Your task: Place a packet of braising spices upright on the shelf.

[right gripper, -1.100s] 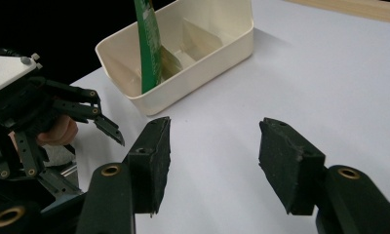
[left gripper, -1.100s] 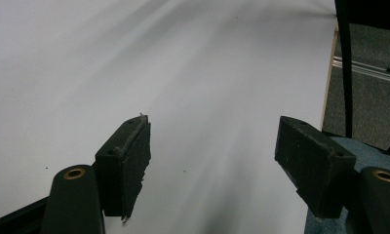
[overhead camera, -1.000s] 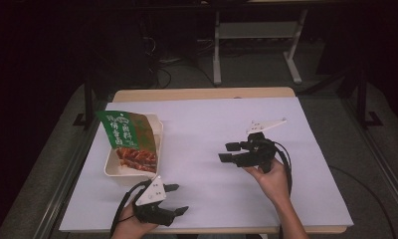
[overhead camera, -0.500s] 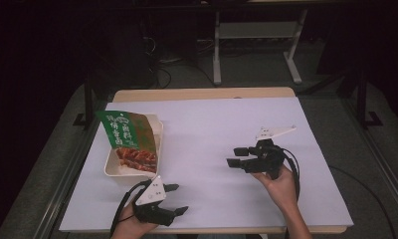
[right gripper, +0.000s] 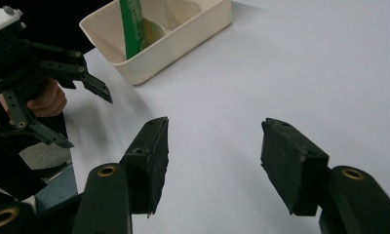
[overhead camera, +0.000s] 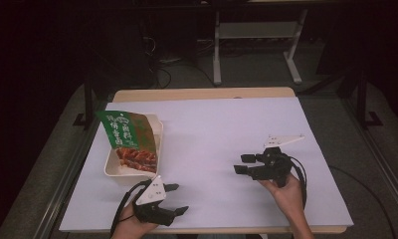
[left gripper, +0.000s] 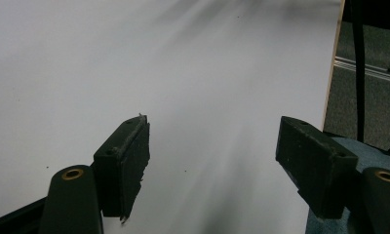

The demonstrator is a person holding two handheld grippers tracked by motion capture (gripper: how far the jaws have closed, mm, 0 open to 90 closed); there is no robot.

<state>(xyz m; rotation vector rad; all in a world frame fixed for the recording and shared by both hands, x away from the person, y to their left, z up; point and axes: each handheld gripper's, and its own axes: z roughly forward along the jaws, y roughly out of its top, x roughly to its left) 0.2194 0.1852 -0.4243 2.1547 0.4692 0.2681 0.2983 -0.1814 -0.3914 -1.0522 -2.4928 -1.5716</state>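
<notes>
- High view: a cream tray (overhead camera: 111,168) is seen at the left of the table, with a green packet (overhead camera: 130,137) leaning in it, partly upright.
- The left gripper (overhead camera: 178,199) is held near the front edge, just before the tray, jaws spread wide and empty.
- The right gripper (overhead camera: 243,164) is held at the right, well apart from the tray, jaws also wide and empty.
- The table (overhead camera: 212,134) is covered by a white sheet; a wooden edge is shown at the far side.
- A dim floor with cables and a white frame (overhead camera: 256,40) is seen beyond.
</notes>
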